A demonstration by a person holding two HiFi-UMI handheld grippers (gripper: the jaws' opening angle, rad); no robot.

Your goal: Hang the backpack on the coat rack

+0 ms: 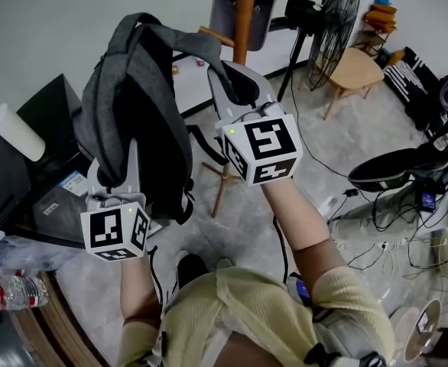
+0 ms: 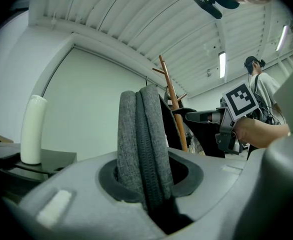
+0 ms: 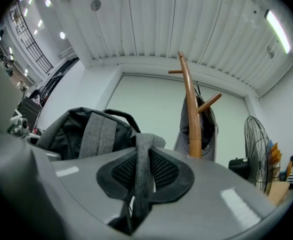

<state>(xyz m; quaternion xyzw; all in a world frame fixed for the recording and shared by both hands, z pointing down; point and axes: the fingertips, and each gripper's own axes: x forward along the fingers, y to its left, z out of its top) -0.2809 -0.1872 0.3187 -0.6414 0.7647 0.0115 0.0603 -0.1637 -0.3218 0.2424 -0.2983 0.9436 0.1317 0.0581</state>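
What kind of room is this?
Probably a workroom or studio, not a home: there are tangled cables, a big standing fan and a wooden coat rack.

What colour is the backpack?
The backpack is heathered grey with black inner panels; the head view shows it best.

The backpack (image 1: 140, 105) is heathered grey with black panels and a black zip. The coat rack (image 1: 244, 17) is orange-brown wood. The left claw (image 1: 113, 167) and right claw (image 1: 239, 86) are pale grey, their cubes white with black square patterns.
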